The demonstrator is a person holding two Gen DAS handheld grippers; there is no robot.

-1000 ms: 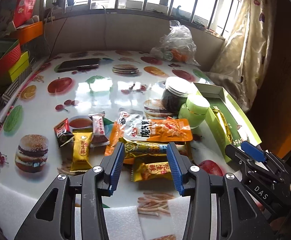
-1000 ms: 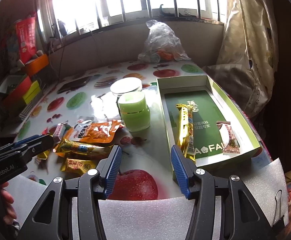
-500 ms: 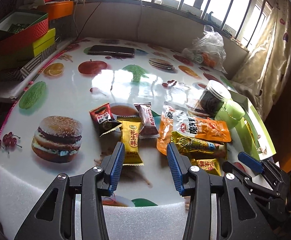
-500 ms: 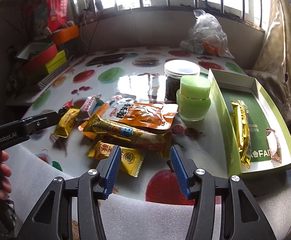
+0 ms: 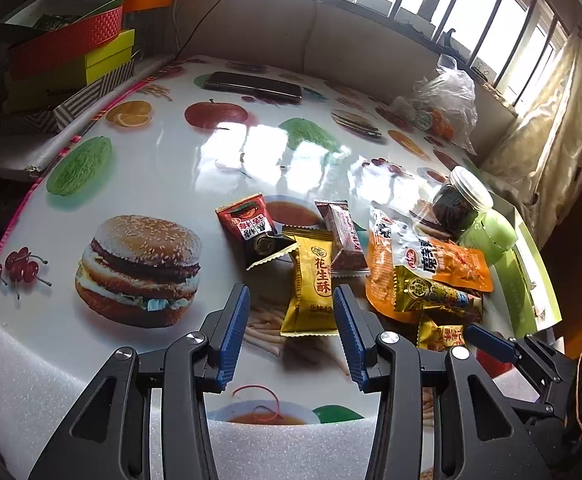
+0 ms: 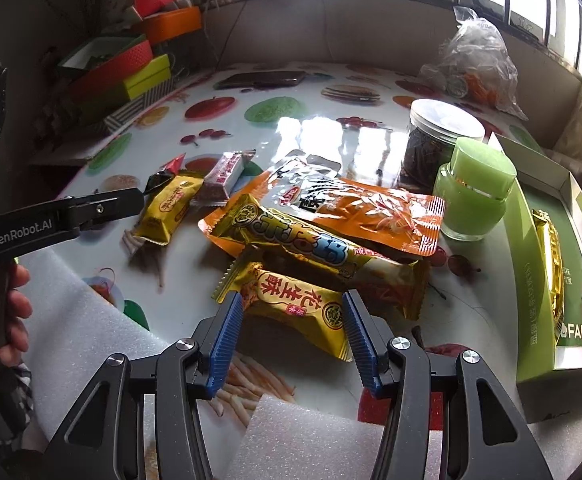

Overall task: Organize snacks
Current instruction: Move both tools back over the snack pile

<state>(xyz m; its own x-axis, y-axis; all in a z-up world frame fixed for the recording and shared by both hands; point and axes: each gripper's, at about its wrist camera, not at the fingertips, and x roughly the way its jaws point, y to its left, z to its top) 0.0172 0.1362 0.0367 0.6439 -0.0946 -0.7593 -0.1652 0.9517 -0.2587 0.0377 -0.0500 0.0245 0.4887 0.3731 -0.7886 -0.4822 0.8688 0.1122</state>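
Snack packets lie in a loose pile on the fruit-print table. My left gripper is open and low over a yellow peanut-candy packet, which lies between its blue pads without being pinched. A red-black sachet and a brown bar lie just beyond it. My right gripper is open, its pads on either side of a second yellow packet at the near end of the pile. Behind that lie a long gold bar and an orange pouch. The green box at right holds a gold bar.
A green jar and a dark-filled jar stand between the pile and the box. A phone, a plastic bag and stacked boxes sit at the far edges. White foam sheet covers the near edge.
Both grippers have swung left across the table and come lower. The left went from the gold bar to the yellow packet; the right left the green box for the pile. Jaw widths are unchanged.
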